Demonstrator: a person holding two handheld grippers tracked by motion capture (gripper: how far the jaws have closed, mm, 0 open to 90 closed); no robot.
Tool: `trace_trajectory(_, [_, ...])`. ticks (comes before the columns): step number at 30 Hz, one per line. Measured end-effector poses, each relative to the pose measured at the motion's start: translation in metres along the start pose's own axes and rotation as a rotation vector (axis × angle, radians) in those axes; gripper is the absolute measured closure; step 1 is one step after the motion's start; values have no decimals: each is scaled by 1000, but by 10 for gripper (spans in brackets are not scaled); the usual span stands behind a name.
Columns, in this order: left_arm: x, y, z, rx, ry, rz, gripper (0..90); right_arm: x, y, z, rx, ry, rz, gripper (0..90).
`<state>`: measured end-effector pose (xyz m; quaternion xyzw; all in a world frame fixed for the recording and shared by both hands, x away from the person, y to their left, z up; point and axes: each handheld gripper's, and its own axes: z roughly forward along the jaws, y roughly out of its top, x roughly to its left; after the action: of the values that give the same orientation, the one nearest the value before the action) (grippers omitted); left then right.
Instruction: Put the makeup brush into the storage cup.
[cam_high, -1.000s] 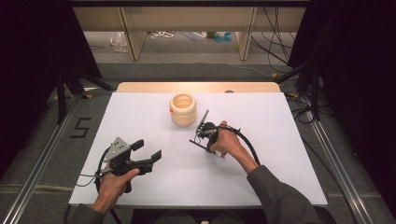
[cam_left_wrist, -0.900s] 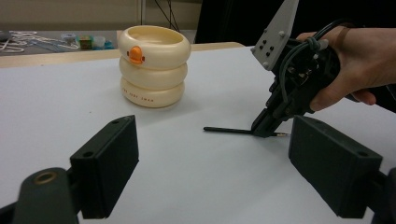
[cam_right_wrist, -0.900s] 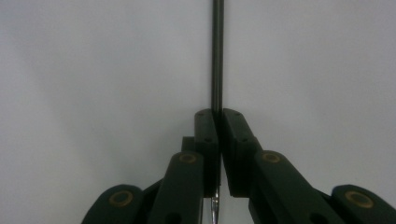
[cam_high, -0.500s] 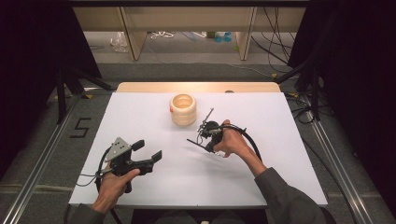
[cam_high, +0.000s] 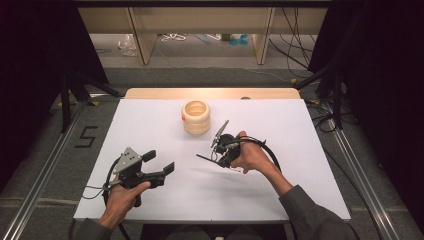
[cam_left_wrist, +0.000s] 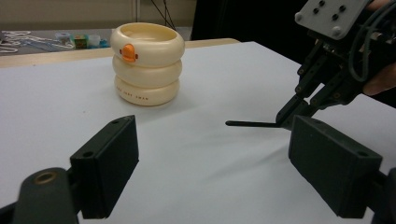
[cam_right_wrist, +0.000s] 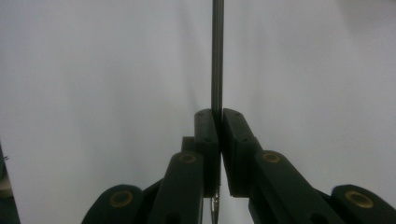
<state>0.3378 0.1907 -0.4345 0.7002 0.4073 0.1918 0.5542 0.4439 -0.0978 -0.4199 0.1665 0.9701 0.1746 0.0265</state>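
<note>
Over on the left, the left tool (cam_high: 159, 162) sits low above the table (cam_high: 310, 150), jaws spread wide with nothing between them, pointed toward the middle of the sheet. Looking along its jaws in the left gripper view, the cup (cam_left_wrist: 146, 63) stands ahead and to the left, a cream stack of three rings with an orange tab, upright near the far edge.

Moving to the centre, the rod (cam_high: 205, 158) is the thing in play: a thin dark stick, clamped at one end and jutting out roughly level above the white surface toward the left tool. Its free tip hangs clear of the table and well short of the cup.

On the right, the right tool (cam_high: 218, 159) has its jaws pinched tight on that rod. The right gripper view has the two pads (cam_right_wrist: 205, 140) pressed together with the rod (cam_right_wrist: 217, 56) running straight out between them.

Now the risks. The grip is on one end of a slim rod, so a quick wrist turn could make it pivot or slip out between the pads. A low swing could catch the tip on the table, and a sweep toward the far edge might knock the cup over.
</note>
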Motion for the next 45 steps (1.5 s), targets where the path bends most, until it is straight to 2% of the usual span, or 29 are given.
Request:
trace_trajectory(1, [0, 0, 0, 4, -4, 9, 155, 2, 0, -1, -7, 6, -10, 857])
trace_trajectory(2, [-1, 0, 1, 8, -10, 19, 155, 5, 0, -3, -9, -4, -44, 857])
trace_trajectory(4, [-2, 0, 1, 14, -16, 27, 156, 9, 0, -4, -14, 4, -41, 857])
trace_trajectory(6, [-3, 0, 2, 24, -27, 32, 155, 12, -1, -7, -16, -4, -81, 857])
trace_trajectory(7, [-4, 0, 2, 30, -37, 40, 156, 14, -1, -8, -12, -7, -83, 856])
trace_trajectory(8, [-5, -1, 4, 38, -43, 31, 156, 17, -2, -9, -17, -2, -92, 857])
trace_trajectory(10, [-7, -1, 5, 60, -57, 55, 156, 20, -3, -11, -20, 1, -112, 856])
trace_trajectory(12, [-9, -1, 7, 73, -75, 61, 156, 25, -5, -12, -24, 8, -134, 856])
trace_trajectory(13, [-10, -1, 7, 84, -84, 63, 157, 27, -5, -12, -26, 13, -128, 857])
trace_trajectory(15, [-11, -1, 8, 99, -97, 76, 158, 31, -7, -13, -24, 14, -146, 856])
trace_trajectory(16, [-12, -1, 10, 101, -110, 67, 158, 32, -7, -13, -26, 14, -157, 856])
trace_trajectory(21, [-17, 1, 13, 136, -143, 83, 158, 41, -6, -15, -26, 19, -179, 857])
trace_trajectory(22, [-18, 2, 15, 139, -152, 85, 158, 42, -5, -15, -25, 20, -196, 856])
trace_trajectory(25, [-20, 4, 16, 154, -162, 102, 160, 46, -4, -15, -32, 36, -187, 857])
trace_trajectory(28, [-23, 6, 18, 175, -184, 122, 161, 47, -3, -16, -31, 22, -228, 856])
trace_trajectory(32, [-27, 8, 22, 224, -219, 163, 173, 51, -3, -17, -27, 21, -250, 857])
trace_trajectory(35, [-31, 8, 26, 240, -247, 168, 175, 53, -2, -17, -32, 21, -268, 857])
trace_trajectory(36, [-33, 9, 26, 249, -239, 173, 179, 53, -2, -17, -35, 26, -276, 857])
trace_trajectory(37, [-32, 9, 28, 254, -255, 184, 184, 54, -2, -17, -27, 22, -269, 857])
trace_trajectory(38, [-33, 8, 29, 254, -247, 181, 185, 55, -2, -18, -18, 22, -262, 857])
trace_trajectory(41, [-35, 8, 31, 277, -269, 187, 185, 57, -1, -18, -17, 24, -274, 857])
trace_trajectory(43, [-36, 9, 33, 291, -270, 217, 195, 58, -2, -18, -10, 26, -273, 857])
trace_trajectory(45, [-38, 10, 34, 304, -272, 215, 204, 58, -1, -17, -11, 28, -284, 857])
